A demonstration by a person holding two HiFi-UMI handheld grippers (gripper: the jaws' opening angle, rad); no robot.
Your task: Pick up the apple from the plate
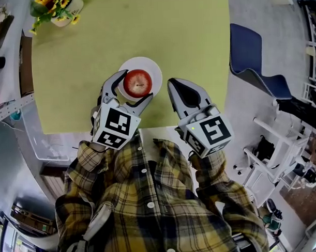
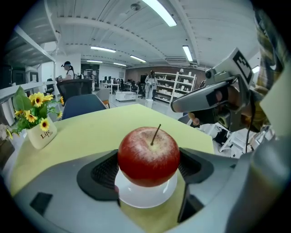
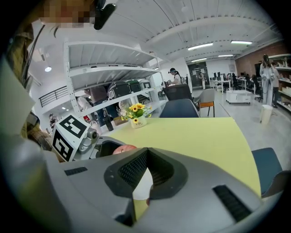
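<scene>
Spread to either side of the apple [image 1: 138, 83], the jaws of the left gripper [image 1: 137, 85] bracket it just below the centre of the head view. The fruit sits on a white plate [image 1: 154, 70] on the yellow-green counter [image 1: 186, 39]. Right of it, the right gripper [image 1: 173, 85] hangs over the counter's near edge with its jaws pressed together, empty.

In the left gripper view the apple [image 2: 148, 157] fills the middle of the frame, stem up, resting on the plate [image 2: 145, 196]. A dark pad stands hard by each flank. Whether the pads press the skin or stand just off it cannot be told.

In the right gripper view the closed jaws of the right gripper [image 3: 144, 157] meet at lower centre with nothing between them. A sliver of the apple [image 3: 123, 148] shows at their left, and a pot of sunflowers [image 3: 136, 119] stands farther back on the counter.

Judged from this, the reach is done and the fruit is framed. The squeeze, if not already made, and the lift off the plate remain.
</scene>
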